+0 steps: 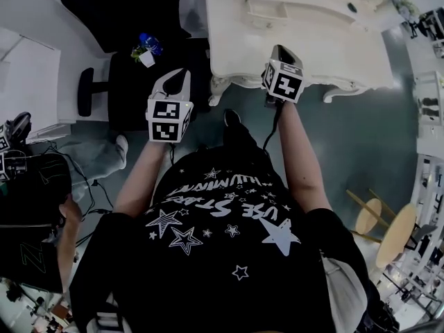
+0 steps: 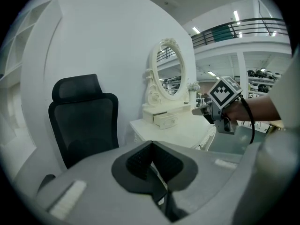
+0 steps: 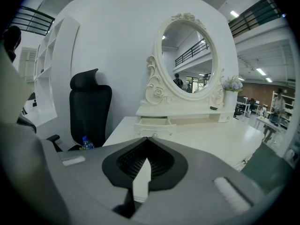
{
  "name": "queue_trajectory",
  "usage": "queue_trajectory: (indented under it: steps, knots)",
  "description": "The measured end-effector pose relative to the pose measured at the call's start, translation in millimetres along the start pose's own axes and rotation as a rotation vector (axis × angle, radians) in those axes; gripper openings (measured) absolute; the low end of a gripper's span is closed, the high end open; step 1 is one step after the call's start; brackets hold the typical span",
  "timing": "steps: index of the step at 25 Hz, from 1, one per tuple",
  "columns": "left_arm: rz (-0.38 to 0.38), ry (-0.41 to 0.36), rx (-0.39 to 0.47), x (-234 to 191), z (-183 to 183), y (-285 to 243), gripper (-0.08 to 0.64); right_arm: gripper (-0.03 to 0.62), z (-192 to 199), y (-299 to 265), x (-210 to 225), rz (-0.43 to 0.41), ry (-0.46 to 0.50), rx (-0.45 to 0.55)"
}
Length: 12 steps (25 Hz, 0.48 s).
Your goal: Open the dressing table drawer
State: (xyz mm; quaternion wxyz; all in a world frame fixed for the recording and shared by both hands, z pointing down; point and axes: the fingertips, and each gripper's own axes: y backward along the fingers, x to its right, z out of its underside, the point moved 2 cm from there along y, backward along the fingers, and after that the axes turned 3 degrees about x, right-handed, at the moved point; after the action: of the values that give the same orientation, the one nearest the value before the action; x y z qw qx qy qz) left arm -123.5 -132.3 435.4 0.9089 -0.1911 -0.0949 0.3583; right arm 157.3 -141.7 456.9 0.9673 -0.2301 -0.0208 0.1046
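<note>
White wall (image 3: 117,46) straight behind the dressing table (image 1: 236,40), plain and evenly lit. To the table's left, a black high-backed office chair (image 3: 89,111) pushed up near the wall, and further left again a tall white shelving unit (image 3: 56,64). Grey-green floor (image 1: 368,137) spreads out to the table's right and front, with two round wooden stools (image 1: 395,234) out there, well apart from it. Up high to the table's right, an upper gallery with a dark railing (image 2: 243,29), and strip lights (image 2: 236,17) glowing on the ceiling above it.
</note>
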Motion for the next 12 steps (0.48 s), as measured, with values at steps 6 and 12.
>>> queue_trajectory:
  steps: [6, 12]
  knots:
    - [0.04, -0.01, 0.021, 6.5, 2.1, 18.0, 0.001, 0.028, 6.6, 40.5, -6.5, 0.028, -0.009, 0.026]
    - [0.104, -0.03, 0.023, 27.3, 10.2, 28.8, 0.001, 0.028, 24.6, 83.6, -8.3, 0.052, -0.033, 0.04]
